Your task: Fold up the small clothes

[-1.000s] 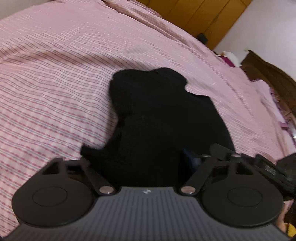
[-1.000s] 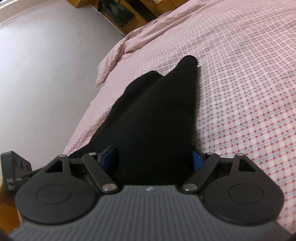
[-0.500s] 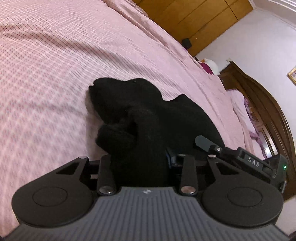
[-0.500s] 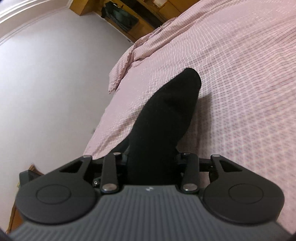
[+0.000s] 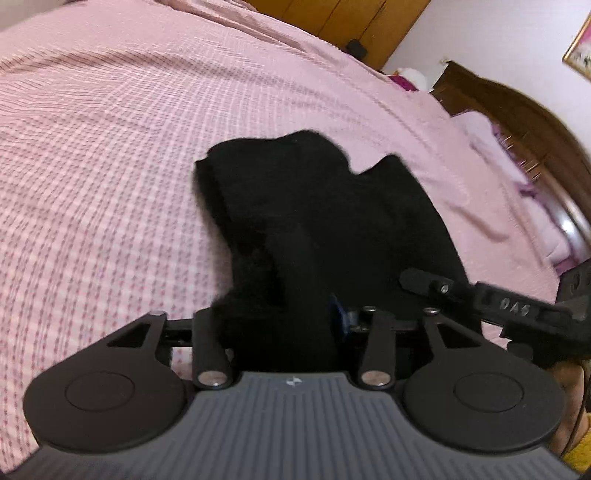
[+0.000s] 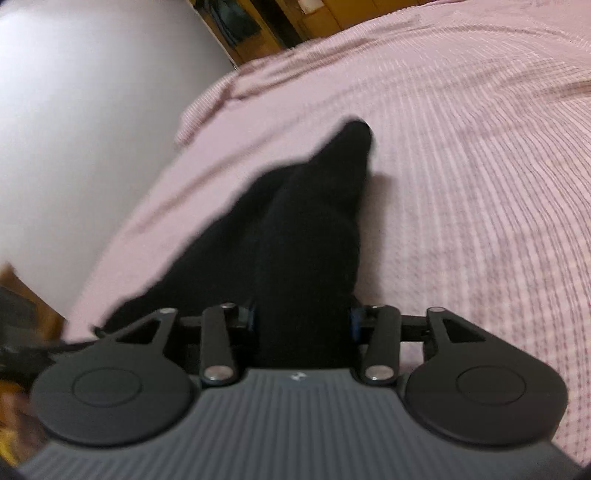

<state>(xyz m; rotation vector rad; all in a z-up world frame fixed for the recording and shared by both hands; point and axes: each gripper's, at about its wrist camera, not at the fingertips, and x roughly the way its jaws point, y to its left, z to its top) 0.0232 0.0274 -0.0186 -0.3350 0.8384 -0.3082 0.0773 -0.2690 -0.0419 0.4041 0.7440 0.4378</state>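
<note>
A small black garment (image 5: pixel 317 206) lies on the pink checked bed. My left gripper (image 5: pixel 284 321) is shut on its near edge and holds a bunched fold of it. In the right wrist view the same black garment (image 6: pixel 314 229) stretches away to a narrow tip. My right gripper (image 6: pixel 301 321) is shut on its near end. The right gripper's body (image 5: pixel 517 306) shows at the right of the left wrist view, beside the garment. The fingertips are hidden in the black cloth.
The pink checked bedsheet (image 5: pixel 110 147) spreads wide to the left and far side. A dark wooden headboard (image 5: pixel 524 122) and pink pillows stand at the right. Wooden cabinets (image 5: pixel 351 18) are behind. The bed edge and grey floor (image 6: pixel 74 110) lie left in the right wrist view.
Both grippers closed on the black garment's near edge and lifted it. The cloth bunched up and its near part has been drawn over the rest.
</note>
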